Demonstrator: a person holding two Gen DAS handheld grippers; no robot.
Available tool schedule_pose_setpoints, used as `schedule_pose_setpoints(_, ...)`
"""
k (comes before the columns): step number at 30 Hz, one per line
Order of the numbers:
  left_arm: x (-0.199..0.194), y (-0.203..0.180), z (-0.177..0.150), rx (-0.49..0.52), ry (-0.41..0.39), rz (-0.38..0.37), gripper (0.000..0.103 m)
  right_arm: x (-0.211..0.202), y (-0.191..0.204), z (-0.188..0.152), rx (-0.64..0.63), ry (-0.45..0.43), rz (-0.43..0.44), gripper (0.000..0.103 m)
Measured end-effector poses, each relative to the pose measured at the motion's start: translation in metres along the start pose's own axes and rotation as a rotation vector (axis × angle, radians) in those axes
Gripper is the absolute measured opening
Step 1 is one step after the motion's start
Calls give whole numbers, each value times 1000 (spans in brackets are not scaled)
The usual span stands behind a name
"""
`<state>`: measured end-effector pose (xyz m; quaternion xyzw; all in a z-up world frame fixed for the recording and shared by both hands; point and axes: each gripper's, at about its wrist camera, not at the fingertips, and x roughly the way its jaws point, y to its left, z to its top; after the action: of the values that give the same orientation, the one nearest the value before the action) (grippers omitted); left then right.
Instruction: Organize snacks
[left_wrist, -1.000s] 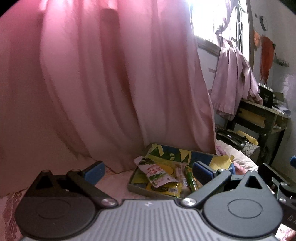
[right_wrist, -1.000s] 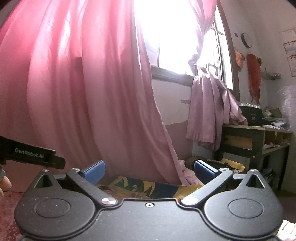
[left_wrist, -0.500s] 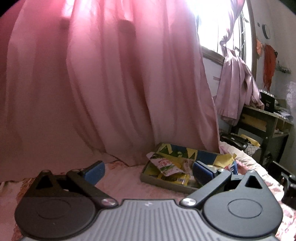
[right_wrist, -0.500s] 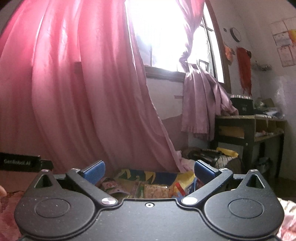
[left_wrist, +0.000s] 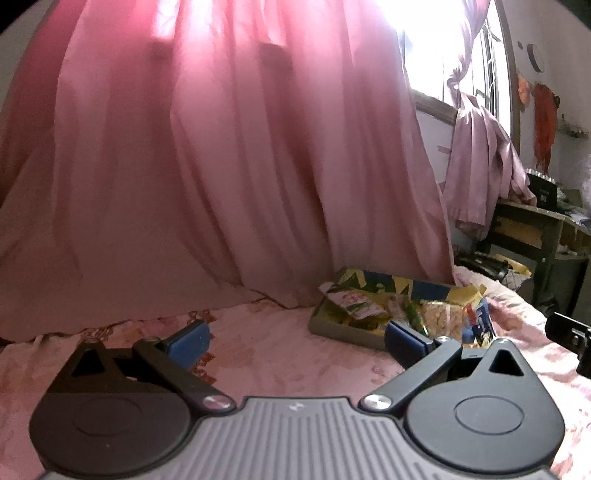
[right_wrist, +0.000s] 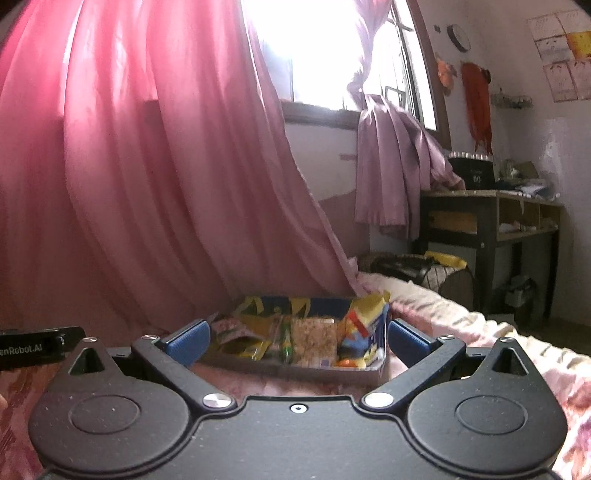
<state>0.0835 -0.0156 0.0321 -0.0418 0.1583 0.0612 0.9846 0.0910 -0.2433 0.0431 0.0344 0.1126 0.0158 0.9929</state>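
A shallow box (right_wrist: 295, 363) packed with snack packets sits on a pink floral bedspread (left_wrist: 280, 354), at the foot of a long pink curtain (right_wrist: 147, 184). In the right wrist view the box lies directly ahead, framed between the spread blue pads of the right gripper (right_wrist: 297, 338); its jaws stand wide apart and hold nothing. Inside, from left to right, lie a pink-and-green pouch (right_wrist: 231, 328), a yellow packet (right_wrist: 251, 347), a green stick pack (right_wrist: 285, 339), a clear bag of pale puffed snacks (right_wrist: 314, 334) and an upright yellow-and-blue bag (right_wrist: 365, 332) leaning at the box's right end.

The left wrist view shows the same box (left_wrist: 343, 332) ahead and to the right, with the left gripper (left_wrist: 297, 339) hovering over bare bedspread, its 2 fingers open and empty; the right-hand pad overlaps the box's near edge in the picture, and contact cannot be told. A black edge of the other gripper shows at the right border there.

Beyond the bed, a bright window (right_wrist: 325, 55), a tied lilac curtain (right_wrist: 395, 166), a dark wooden desk (right_wrist: 491, 218) with cluttered shelves and a round wall clock (right_wrist: 458, 37) fill the room's right side.
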Motion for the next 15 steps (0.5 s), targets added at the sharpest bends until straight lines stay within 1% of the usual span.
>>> schedule_pose_setpoints(4,-8,3,-10,1,17,0,103,-5,2,-5,-8,11,-5,102)
schedule_pose_setpoints(9,-16,2,-21,23,37,-13,103,-8,1,-8,15,37,-7,102)
schedule_pose_setpoints(15,-20,4,-21,15,27,-6,103,-13,4,-15,29,79,6,102)
